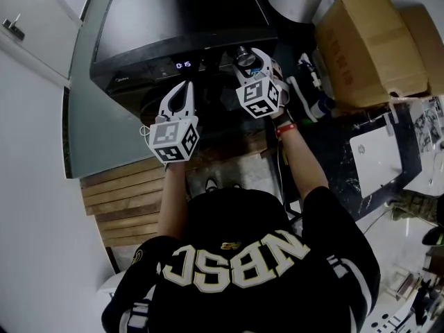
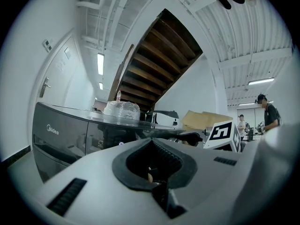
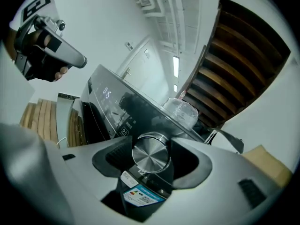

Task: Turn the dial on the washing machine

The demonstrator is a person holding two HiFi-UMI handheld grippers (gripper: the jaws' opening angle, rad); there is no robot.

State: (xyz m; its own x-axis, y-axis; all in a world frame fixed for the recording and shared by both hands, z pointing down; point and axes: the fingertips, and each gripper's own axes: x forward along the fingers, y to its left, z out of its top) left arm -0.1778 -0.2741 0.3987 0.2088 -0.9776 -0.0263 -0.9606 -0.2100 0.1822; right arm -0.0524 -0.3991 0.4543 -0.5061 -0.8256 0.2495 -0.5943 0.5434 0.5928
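The dial (image 3: 151,155), one round knob of brushed metal, sits on the front panel of the washing machine (image 3: 108,111), right of its lit display (image 1: 184,64) and above one coloured label (image 3: 140,194). The right gripper (image 3: 151,150) has its two grey jaws closed onto the dial's rim, a dark ribbed pad on each side. The left gripper (image 2: 157,184) hangs in front of the machine, left of the dial, jaws together with nothing between them. Farther back, on the machine's glossy black top, lies one clear plastic-wrapped bundle (image 3: 183,110).
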